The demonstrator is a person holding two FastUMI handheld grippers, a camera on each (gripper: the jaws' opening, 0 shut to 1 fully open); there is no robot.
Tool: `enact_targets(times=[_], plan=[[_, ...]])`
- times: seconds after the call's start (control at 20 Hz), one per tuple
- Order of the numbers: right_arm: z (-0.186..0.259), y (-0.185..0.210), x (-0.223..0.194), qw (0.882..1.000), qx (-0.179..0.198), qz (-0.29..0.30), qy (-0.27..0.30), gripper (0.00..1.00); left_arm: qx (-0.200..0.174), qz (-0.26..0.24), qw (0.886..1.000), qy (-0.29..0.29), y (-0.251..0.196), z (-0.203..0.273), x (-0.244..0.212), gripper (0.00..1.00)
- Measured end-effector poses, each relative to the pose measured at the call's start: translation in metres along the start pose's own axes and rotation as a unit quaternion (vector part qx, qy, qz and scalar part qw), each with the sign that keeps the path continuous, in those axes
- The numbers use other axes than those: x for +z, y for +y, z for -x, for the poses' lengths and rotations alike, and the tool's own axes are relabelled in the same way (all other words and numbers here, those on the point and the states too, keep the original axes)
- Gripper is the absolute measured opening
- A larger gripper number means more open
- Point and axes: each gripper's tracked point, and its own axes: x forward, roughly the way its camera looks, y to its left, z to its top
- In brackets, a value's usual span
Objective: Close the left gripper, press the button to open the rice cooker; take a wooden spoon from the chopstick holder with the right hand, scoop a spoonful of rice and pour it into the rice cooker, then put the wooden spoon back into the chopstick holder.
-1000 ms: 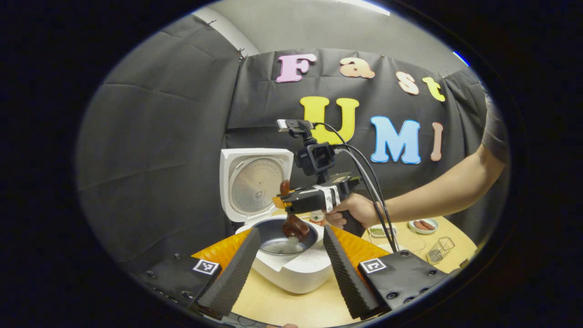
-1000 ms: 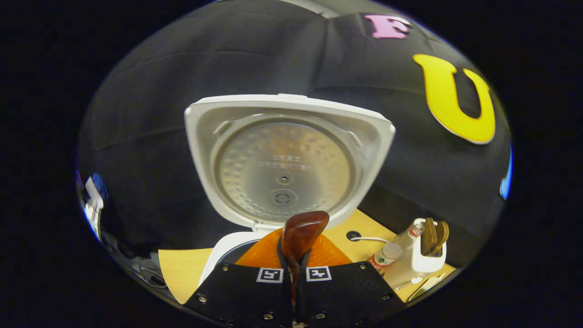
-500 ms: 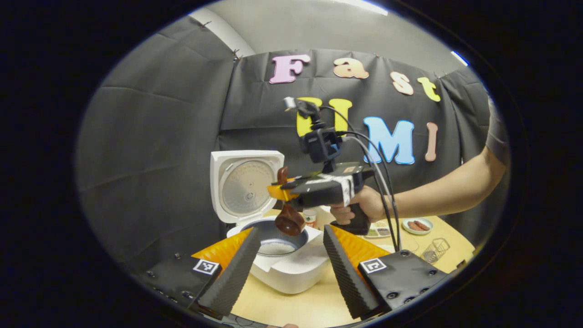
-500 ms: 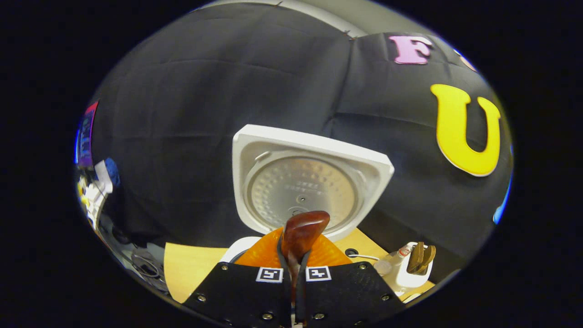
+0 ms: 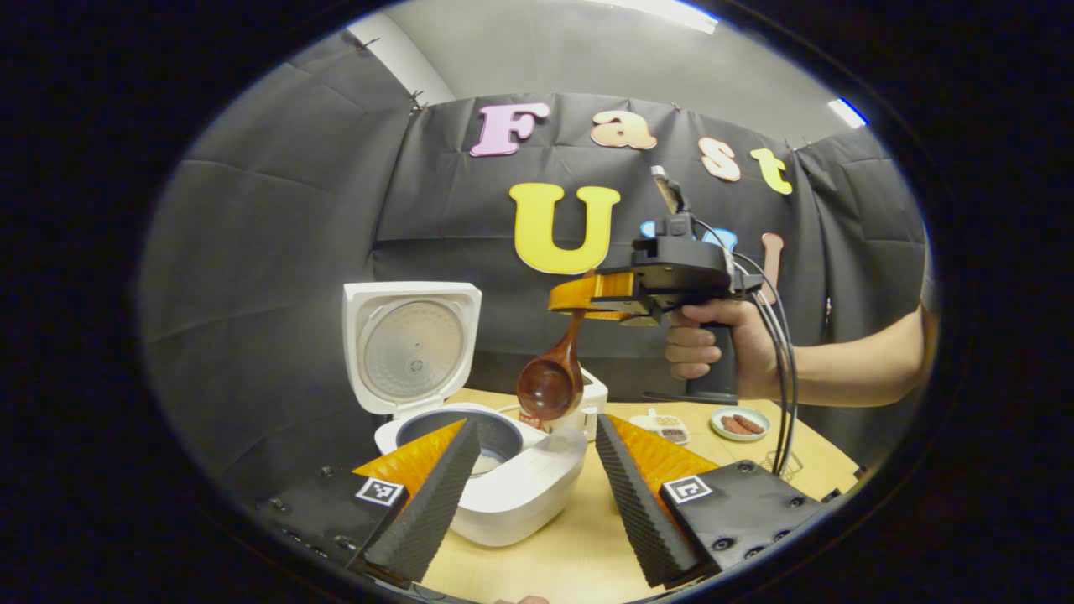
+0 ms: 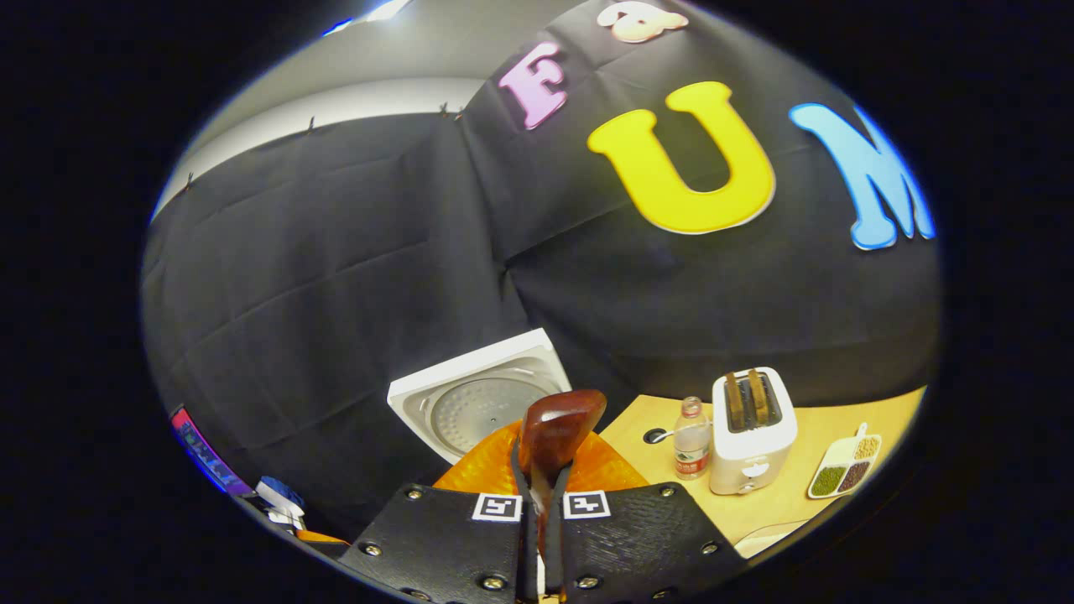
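Observation:
The white rice cooker (image 5: 503, 491) stands with its lid (image 5: 411, 344) up, and pale rice lies in its pot (image 5: 485, 457). My left gripper (image 5: 533, 503) hovers open just in front of it, its fingers (image 5: 428, 503) spread to either side of the cooker. A hand (image 5: 713, 348) holds my right gripper (image 5: 591, 294) high, to the right of the lid. It is shut on a brown wooden spoon (image 5: 550, 382) whose bowl hangs down above the cooker's right rim. In the right gripper view the gripper (image 6: 541, 503) clamps the spoon handle (image 6: 555, 432), with the cooker lid (image 6: 482, 398) beyond.
On the wooden table (image 6: 780, 503) stand a white toaster (image 6: 751, 428), a small bottle (image 6: 692, 436) and a divided dish of beans (image 6: 843, 470). A small plate of sausages (image 5: 738, 424) and a wire basket (image 5: 780, 461) sit at the right.
The right gripper has lifted the spoon out of the cooker pot, risen and swung to the right. The left gripper stays open in front of the cooker.

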Motion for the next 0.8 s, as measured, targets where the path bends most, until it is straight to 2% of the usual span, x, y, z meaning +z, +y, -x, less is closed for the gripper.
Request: enact_targets(times=[0.2,0.25,0.3,0.4,0.8], plan=[[0.055,-0.034,0.009,0.998,-0.03,-0.049,-0.024,0.04,-0.021,-0.007,1.0,-0.008,-0.025,-0.01,0.012,1.0],[0.069,-0.044,0.01,0.997,-0.039,-0.059,-0.03,0.04,-0.025,-0.008,1.0,-0.009,-0.03,-0.015,0.015,0.96],[0.082,-0.053,0.011,0.996,-0.048,-0.073,-0.035,0.0,-0.029,-0.009,0.999,-0.011,-0.036,-0.017,0.018,0.96],[0.106,-0.07,0.013,0.993,-0.067,-0.09,-0.047,0.04,-0.036,-0.009,0.999,-0.014,-0.048,-0.021,0.024,0.96],[0.206,-0.137,0.007,0.981,-0.147,-0.108,-0.068,0.04,-0.057,-0.005,0.998,-0.014,-0.088,-0.029,0.031,0.96]])
